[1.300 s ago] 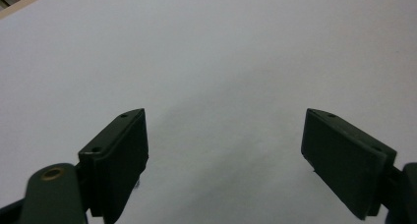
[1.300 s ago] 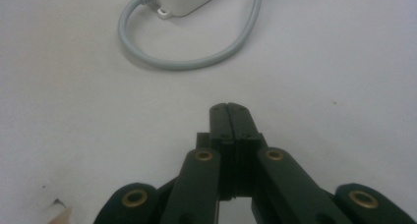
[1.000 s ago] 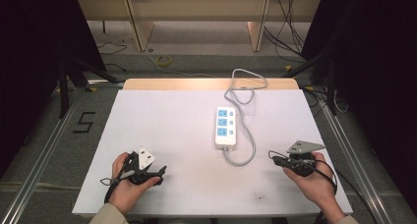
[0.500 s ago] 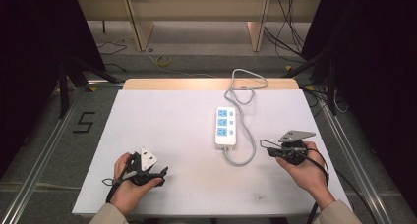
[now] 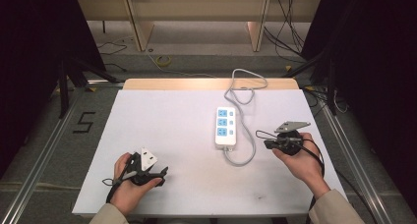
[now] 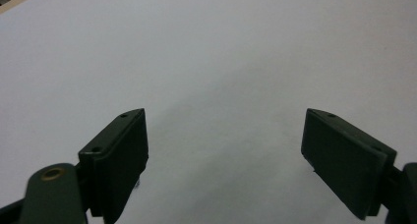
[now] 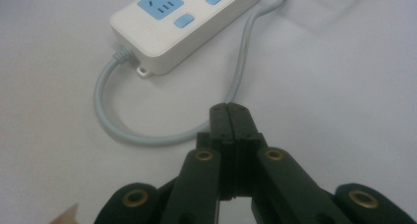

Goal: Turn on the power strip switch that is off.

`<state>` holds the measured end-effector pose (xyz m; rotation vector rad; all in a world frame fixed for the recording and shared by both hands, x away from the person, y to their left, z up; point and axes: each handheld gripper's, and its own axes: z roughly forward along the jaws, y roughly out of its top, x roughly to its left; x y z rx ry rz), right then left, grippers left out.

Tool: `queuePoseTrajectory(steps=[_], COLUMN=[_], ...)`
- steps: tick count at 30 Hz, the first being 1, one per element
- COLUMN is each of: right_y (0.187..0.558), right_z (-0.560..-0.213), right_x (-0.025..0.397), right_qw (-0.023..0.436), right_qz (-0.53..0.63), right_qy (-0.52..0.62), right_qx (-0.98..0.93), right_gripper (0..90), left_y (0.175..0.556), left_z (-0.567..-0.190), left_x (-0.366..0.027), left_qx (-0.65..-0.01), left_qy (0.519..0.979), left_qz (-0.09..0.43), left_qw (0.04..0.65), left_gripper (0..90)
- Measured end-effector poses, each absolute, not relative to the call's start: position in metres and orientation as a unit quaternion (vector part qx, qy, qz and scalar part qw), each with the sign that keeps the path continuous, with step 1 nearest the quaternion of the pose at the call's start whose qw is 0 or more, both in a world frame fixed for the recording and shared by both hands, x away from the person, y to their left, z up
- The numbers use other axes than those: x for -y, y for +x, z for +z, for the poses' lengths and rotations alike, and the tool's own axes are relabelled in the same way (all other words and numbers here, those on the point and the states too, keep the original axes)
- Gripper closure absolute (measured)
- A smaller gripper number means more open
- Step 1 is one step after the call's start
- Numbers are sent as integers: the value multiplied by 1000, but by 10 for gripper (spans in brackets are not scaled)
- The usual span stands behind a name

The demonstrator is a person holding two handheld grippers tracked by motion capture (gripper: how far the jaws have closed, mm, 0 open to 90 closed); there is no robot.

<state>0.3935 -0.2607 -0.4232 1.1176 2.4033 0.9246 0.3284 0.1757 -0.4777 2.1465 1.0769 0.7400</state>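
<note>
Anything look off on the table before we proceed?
Nothing stands out. The power strip lies flat and intact, its cable looping loosely beside it. Left tongs open over bare table; right tongs shut, empty.

The power strip [image 5: 226,126] is a white rectangular unit with three blue socket faces in a row, each paired with a small blue switch button on its 3 o'clock side. It lies flat on the white table surface [image 5: 167,130], right of centre, its long axis running 12 to 6 o'clock. Its grey cable [image 5: 244,157] exits the 6 o'clock end, loops toward 3 o'clock, runs back along the strip and coils past the table's 12 o'clock edge.
</note>
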Motion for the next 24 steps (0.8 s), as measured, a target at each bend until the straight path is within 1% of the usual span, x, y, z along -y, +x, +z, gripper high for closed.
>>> queuePoseTrajectory(steps=[24], right_y=[427], right_z=[-415], right_x=[243], right_qw=[165], right_qz=[310], right_qy=[393], right_qx=[-850], right_gripper=[900], left_y=[328], left_z=[-478], left_x=[-174], left_qx=[-406], left_qy=[813], left_qz=[281], left_qw=[310], left_gripper=[180])
